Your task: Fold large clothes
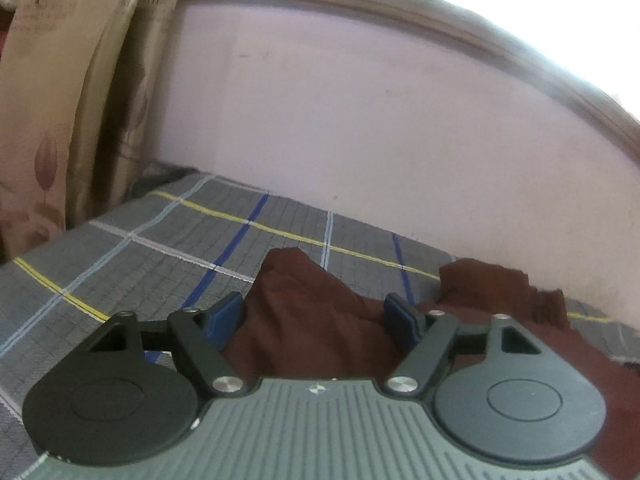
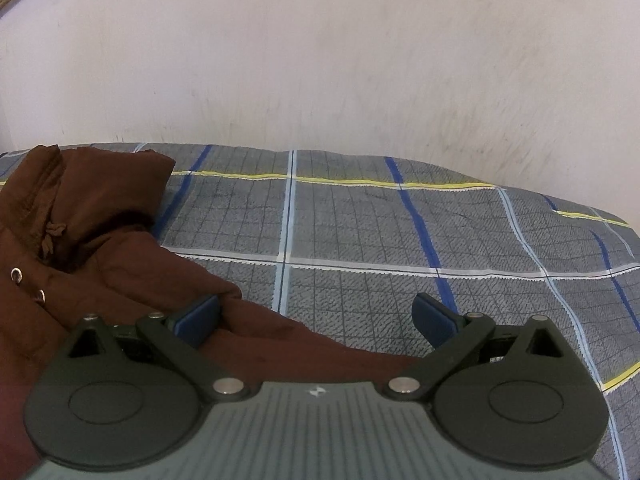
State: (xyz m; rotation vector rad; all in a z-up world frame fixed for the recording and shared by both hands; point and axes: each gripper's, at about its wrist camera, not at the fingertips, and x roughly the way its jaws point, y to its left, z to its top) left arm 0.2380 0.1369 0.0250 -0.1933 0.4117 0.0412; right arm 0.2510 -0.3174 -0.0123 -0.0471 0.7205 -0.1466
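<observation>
A dark brown hooded garment (image 2: 92, 248) lies on the checked bedsheet (image 2: 400, 232). In the right wrist view its hood, drawstring and metal eyelets are at the left. My right gripper (image 2: 316, 320) is open, low over the garment's right edge, with brown cloth under and between the blue pads (image 2: 198, 318). In the left wrist view a raised fold of the same garment (image 1: 316, 316) sits between the blue pads (image 1: 226, 314) of my left gripper (image 1: 316, 320), which is open and not closed on the cloth.
The bed (image 1: 140, 248) runs up to a pale wall (image 1: 360, 128). A beige patterned curtain (image 1: 60, 100) hangs at the left. A wooden window frame (image 1: 440, 12) curves across the top. The bed's right edge (image 2: 616, 224) drops off.
</observation>
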